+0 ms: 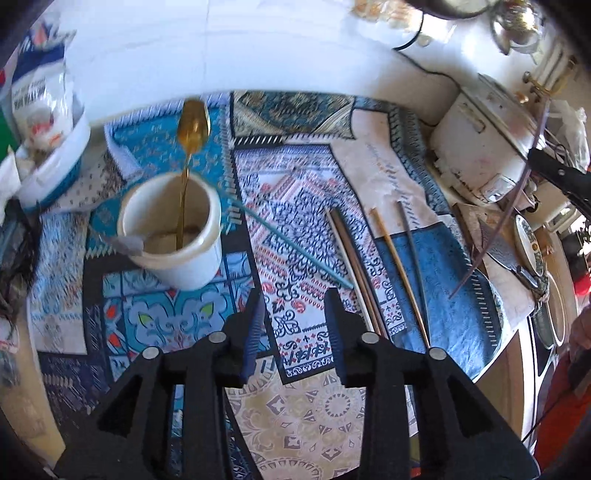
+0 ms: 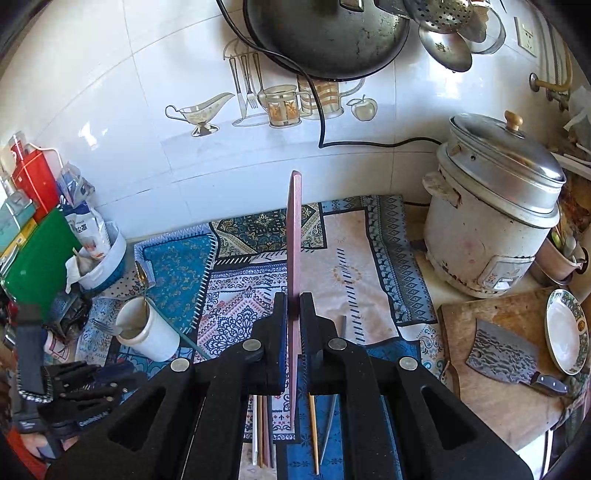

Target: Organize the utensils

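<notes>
Right gripper (image 2: 293, 321), nearest in the right wrist view: jaws clamped on a mauve chopstick (image 2: 294, 236), flat-sided, standing upright between the pads, top end rising against the white tiled wall (image 2: 147, 110).
Left gripper (image 1: 295, 325), nearest in the left wrist view: jaws parted, nothing between the pads, poised over patterned blue cloths (image 1: 295, 229).
Loose on the cloths just beyond: teal chopstick (image 1: 295, 243) lying diagonally, far end near the cup; white and brown pair (image 1: 351, 254) side by side; tan chopstick (image 1: 399, 273); grey chopstick (image 1: 413, 258).
White cup (image 1: 177, 229), upright, left of centre: gold spoon (image 1: 190, 147) inside, handle down, bowl standing above the rim; fork (image 2: 105, 326) hanging over the rim, tines outward, clear only in the right wrist view.
White-and-blue tub (image 1: 55, 162), far left by the wall: printed packet (image 1: 40, 92) upright inside.
Seen only in the right wrist view: wooden board (image 2: 498, 387) bearing a cleaver (image 2: 506, 356) and a patterned plate (image 2: 565, 332); gloved hand (image 2: 77, 391) at lower left; dark wok (image 2: 328, 37) and skimmer (image 2: 443, 14) hung on the wall.
Rice cooker (image 2: 491, 221), lidded, far right, sharp there, blurred in the left wrist view.
</notes>
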The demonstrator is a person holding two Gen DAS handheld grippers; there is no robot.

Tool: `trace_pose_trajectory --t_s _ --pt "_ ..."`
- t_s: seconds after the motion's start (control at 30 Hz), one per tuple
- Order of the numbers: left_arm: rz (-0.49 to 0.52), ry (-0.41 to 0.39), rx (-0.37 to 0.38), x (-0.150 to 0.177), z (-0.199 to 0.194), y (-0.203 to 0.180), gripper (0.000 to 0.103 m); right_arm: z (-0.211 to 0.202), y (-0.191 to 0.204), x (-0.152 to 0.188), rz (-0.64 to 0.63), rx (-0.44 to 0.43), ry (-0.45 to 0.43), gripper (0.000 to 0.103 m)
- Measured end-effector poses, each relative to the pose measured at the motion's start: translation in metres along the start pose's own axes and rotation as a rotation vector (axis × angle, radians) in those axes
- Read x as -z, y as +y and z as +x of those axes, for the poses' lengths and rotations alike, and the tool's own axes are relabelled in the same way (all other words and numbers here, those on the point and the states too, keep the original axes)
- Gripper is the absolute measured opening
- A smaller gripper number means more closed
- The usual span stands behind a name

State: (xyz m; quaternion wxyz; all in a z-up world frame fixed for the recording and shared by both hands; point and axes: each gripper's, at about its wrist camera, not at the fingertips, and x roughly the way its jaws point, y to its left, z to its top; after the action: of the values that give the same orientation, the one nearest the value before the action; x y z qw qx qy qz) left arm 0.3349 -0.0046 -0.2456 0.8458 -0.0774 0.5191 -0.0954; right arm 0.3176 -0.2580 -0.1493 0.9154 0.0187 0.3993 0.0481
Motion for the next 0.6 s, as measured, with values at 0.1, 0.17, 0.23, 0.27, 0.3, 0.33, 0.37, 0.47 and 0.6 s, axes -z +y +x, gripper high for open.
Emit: trace_pose_trajectory --t_s 0.1,0.17,0.23,0.27,0.3,0.33,0.37,0.47,0.6 --pt "-0.055 0.024 0.018 0.003 0.017 0.004 0.034 0.004 -0.004 0.000 0.008 0.002 0.009 0.006" --pt "-0.085 0.034 0.025 0.000 0.029 0.004 0.034 0.006 -0.007 0.000 0.011 0.001 0.014 0.006" --pt "-0.122 0.044 0.027 -0.005 0.041 0.005 0.034 0.008 -0.009 -0.001 0.013 0.001 0.017 0.006" --pt "-0.148 0.046 0.030 -0.008 0.047 0.007 0.034 0.010 -0.011 -0.001 0.013 0.000 0.019 0.006" --pt "-0.172 0.044 0.030 -0.011 0.053 0.008 0.034 0.010 -0.012 -0.002 0.014 -0.001 0.020 0.006" --pt "-0.194 0.037 0.021 -0.015 0.058 0.010 0.034 0.012 -0.014 -0.003 0.015 -0.001 0.021 0.006" --pt "-0.216 0.031 0.008 -0.018 0.063 0.012 0.034 0.013 -0.016 -0.004 0.017 -0.002 0.023 0.006" --pt "-0.295 0.038 0.005 -0.029 0.081 0.020 0.034 0.018 -0.022 -0.006 0.024 -0.004 0.029 0.006" --pt "-0.357 0.042 -0.010 -0.040 0.097 0.028 0.033 0.025 -0.031 -0.011 0.029 -0.007 0.036 0.006"
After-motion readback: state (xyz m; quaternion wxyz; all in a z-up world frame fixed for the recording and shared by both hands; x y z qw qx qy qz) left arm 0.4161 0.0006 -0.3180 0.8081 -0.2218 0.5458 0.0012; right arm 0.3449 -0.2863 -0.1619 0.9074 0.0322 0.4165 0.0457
